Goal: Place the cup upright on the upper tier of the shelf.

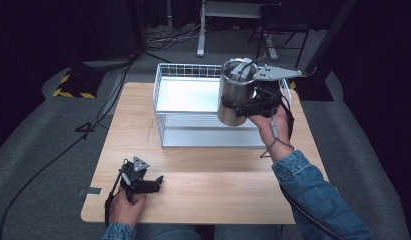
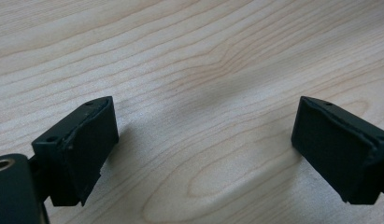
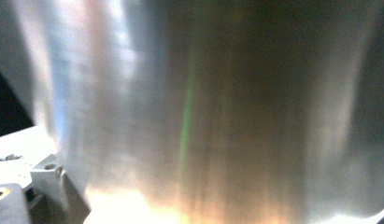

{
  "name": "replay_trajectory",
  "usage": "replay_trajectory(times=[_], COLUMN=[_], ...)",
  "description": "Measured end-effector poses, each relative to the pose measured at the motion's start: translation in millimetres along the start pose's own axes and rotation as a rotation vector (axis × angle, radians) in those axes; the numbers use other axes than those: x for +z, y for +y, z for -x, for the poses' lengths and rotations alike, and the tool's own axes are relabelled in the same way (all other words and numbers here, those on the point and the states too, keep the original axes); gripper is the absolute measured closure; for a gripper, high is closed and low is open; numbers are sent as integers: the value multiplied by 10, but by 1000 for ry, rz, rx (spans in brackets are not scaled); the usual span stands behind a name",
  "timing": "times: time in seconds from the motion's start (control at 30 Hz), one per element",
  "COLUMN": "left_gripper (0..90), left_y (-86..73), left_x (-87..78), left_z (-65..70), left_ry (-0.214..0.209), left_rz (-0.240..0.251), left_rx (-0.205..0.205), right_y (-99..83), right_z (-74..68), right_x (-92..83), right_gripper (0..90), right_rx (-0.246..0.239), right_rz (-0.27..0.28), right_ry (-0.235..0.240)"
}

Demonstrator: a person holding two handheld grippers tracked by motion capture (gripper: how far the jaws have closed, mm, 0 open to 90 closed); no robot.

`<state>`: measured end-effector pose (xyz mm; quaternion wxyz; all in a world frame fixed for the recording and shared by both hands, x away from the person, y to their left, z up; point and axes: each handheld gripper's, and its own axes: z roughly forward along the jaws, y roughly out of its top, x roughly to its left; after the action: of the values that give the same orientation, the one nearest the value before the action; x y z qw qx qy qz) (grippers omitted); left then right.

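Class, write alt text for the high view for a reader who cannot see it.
A person's right gripper holds a shiny steel canister above a white wire basket on a wooden table. The left gripper rests open near the table's front left, holding nothing.

Shiny steel cylinder cup (image 1: 235,93), open top, nearly upright with slight tilt, clamped by right gripper (image 1: 233,107) and held in the air above white wire basket (image 1: 163,100) at table's far right
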<state>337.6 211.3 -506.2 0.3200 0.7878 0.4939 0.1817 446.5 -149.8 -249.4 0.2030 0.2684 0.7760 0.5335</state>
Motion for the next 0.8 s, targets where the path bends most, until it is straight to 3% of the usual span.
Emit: replay_trajectory(times=[0.57,0.8], left_gripper=[78,78], left_y=[4,4], left_x=[1,1], left_z=[-5,-3], left_ry=[4,4], left_rz=[0,0], left_rx=[4,2], right_y=[221,229], right_z=[400,523], right_x=[287,424], right_gripper=[36,35], right_rx=[75,77], right_rz=[30,25], right_ry=[-53,-77])
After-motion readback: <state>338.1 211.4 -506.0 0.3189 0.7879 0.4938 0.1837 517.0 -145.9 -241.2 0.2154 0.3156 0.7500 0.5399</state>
